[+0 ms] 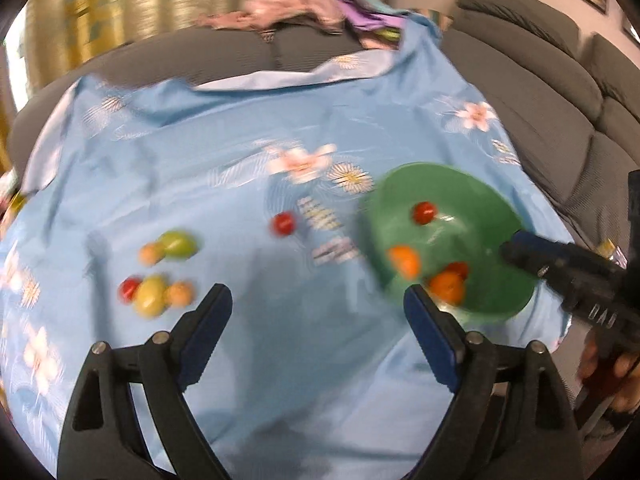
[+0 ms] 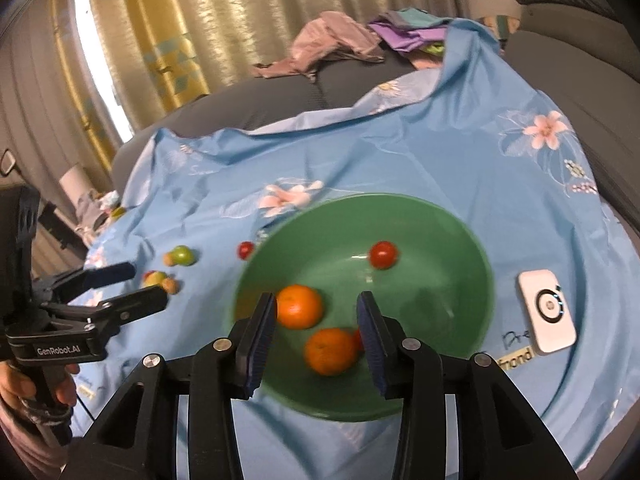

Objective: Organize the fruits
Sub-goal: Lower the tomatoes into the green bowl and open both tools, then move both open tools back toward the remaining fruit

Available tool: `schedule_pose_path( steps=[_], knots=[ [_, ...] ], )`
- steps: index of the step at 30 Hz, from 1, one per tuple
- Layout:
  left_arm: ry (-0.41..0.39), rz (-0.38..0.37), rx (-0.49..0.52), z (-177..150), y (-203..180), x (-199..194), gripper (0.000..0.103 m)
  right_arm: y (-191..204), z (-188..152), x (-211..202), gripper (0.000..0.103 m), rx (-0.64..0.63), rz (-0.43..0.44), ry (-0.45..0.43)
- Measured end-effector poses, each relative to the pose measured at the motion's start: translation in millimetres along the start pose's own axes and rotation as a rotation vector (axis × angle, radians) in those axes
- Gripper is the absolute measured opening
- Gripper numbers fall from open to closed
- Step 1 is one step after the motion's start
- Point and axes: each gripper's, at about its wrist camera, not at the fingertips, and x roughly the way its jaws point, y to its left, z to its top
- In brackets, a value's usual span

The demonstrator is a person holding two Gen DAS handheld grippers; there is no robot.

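Note:
A green bowl (image 1: 480,200) (image 2: 440,248) stands on the blue flowered cloth (image 1: 240,140). It holds two oranges (image 2: 298,306) (image 2: 330,350), a red tomato (image 2: 383,255) and another red fruit half hidden behind an orange. On the cloth lie a red tomato (image 1: 284,224), a green fruit (image 1: 178,244) with a small peach-coloured one beside it, and a cluster of a red, a yellow-green (image 1: 150,296) and a peach-coloured fruit. My left gripper (image 1: 318,296) (image 2: 132,284) is wide open and empty, just left of the bowl. My right gripper (image 2: 316,304) (image 1: 516,246) is open above the bowl's near side, touching no fruit.
A white device (image 2: 546,312) lies on the cloth right of the bowl. Crumpled clothes (image 1: 296,0) are piled at the back on the grey sofa (image 1: 540,80). Curtains hang behind. A person's hands (image 2: 16,392) (image 1: 612,364) hold the grippers' handles.

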Motion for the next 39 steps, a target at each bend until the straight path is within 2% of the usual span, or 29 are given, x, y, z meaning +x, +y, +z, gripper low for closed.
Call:
schedule_pose_path(
  steps=[3,7,10,16,31,39],
  knots=[
    [0.004,0.066,-0.078,-25,35,-16,0.088,16,-1,1,0.042,-0.029,0.041,0.011],
    [0.022,0.108,-0.18,-56,72,-30,0.088,40,-4,7,0.042,-0.069,0.078,0.036],
    [0.03,0.118,-0.214,-69,85,-34,0.088,63,-5,15,0.042,-0.109,0.119,0.065],
    [0.054,0.11,-0.277,-95,107,-35,0.088,96,-13,32,0.042,-0.179,0.149,0.123],
    [0.036,0.058,-0.315,-102,136,-32,0.087,142,-21,89,0.042,-0.251,0.213,0.266],
    [0.007,0.063,-0.291,-85,149,-25,0.087,134,0,107,0.042,-0.218,0.138,0.242]
  ],
)
